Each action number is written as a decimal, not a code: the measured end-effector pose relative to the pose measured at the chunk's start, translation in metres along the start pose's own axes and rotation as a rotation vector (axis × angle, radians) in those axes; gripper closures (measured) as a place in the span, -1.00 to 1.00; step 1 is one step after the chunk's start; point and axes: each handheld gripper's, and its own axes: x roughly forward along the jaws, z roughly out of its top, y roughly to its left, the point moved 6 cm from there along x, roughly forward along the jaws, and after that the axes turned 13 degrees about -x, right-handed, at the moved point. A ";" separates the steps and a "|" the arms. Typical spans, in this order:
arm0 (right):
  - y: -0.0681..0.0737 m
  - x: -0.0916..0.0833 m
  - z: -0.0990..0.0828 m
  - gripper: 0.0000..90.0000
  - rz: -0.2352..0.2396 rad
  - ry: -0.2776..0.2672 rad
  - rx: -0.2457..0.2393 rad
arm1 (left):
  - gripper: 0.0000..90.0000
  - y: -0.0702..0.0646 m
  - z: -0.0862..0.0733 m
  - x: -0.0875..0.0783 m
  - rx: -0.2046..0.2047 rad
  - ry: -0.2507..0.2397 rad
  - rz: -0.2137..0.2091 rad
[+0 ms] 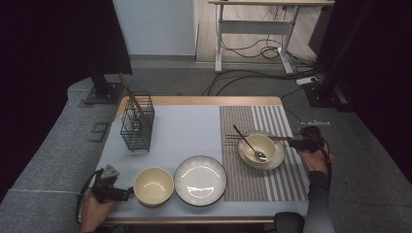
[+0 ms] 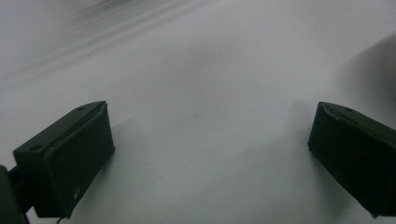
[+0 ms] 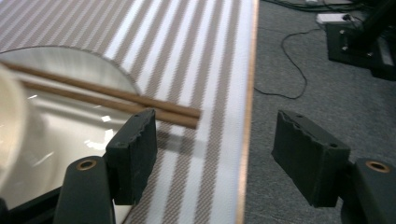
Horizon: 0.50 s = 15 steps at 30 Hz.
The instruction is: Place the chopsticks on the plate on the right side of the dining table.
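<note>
Brown wooden chopsticks [image 3: 112, 98] lie across the far-right saucer [image 3: 70, 130], just beside the right gripper [image 3: 215, 140]'s open, empty fingers [image 3: 133, 154].

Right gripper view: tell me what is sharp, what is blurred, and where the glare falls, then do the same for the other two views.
Right gripper view: chopsticks and tongs sharp, bowl at the left edge blurred, glare on the plate. Left gripper view: soft throughout, pale cloth under even light. High view: dim surroundings, bright reflection on the empty plate.
</note>
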 end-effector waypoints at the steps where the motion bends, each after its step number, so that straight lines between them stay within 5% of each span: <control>1: 0.006 -0.003 0.000 -0.36 0.016 0.000 -0.014 | -1.00 0.000 0.000 0.000 0.001 0.000 0.000; 15: 0.035 -0.032 0.001 -0.24 0.044 -0.001 -0.093 | -1.00 0.000 0.000 0.000 0.000 0.000 0.000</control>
